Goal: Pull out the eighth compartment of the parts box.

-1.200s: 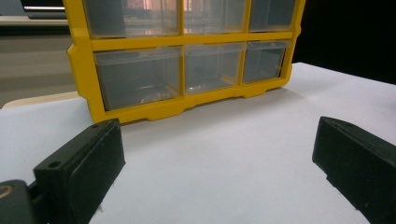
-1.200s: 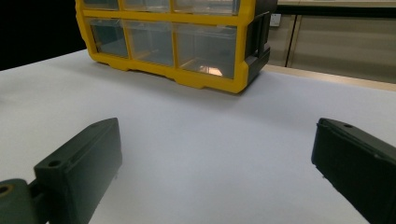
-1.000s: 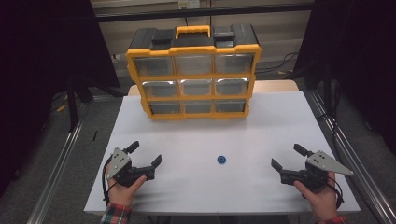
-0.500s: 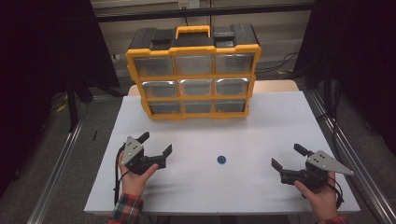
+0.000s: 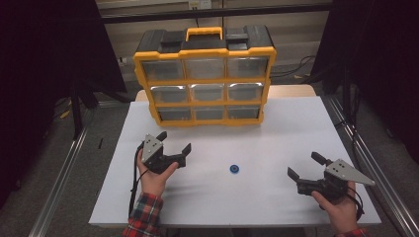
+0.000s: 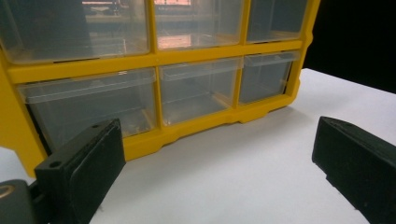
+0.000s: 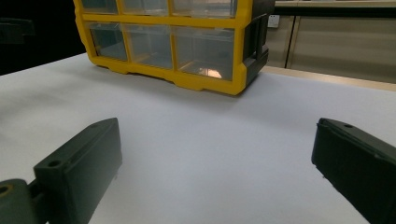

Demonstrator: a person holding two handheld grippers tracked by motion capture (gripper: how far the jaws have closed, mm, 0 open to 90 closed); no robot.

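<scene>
From the high view, the left gripper [image 5: 174, 145] hangs with its jaws spread wide and nothing between them, aimed forward at the bottom row of the yellow plastic organiser case with clear drawers [image 5: 205, 81], which stands upright at the far middle of the white table [image 5: 276, 128]; the case's long axis runs across the table, and the left hand is clearly the nearer one to it. A small round blue part [image 5: 234, 169] lies on the table between the two hands, just to the right of the left gripper and well apart from the right gripper [image 5: 306, 166], which is likewise wide and empty near the front right. In the left gripper view, the clear bottom left drawer [image 6: 88, 105] sits straight ahead, close beyond the jaws. In the right gripper view, the case [image 7: 187, 42] stands far off, ahead and to the left.
</scene>
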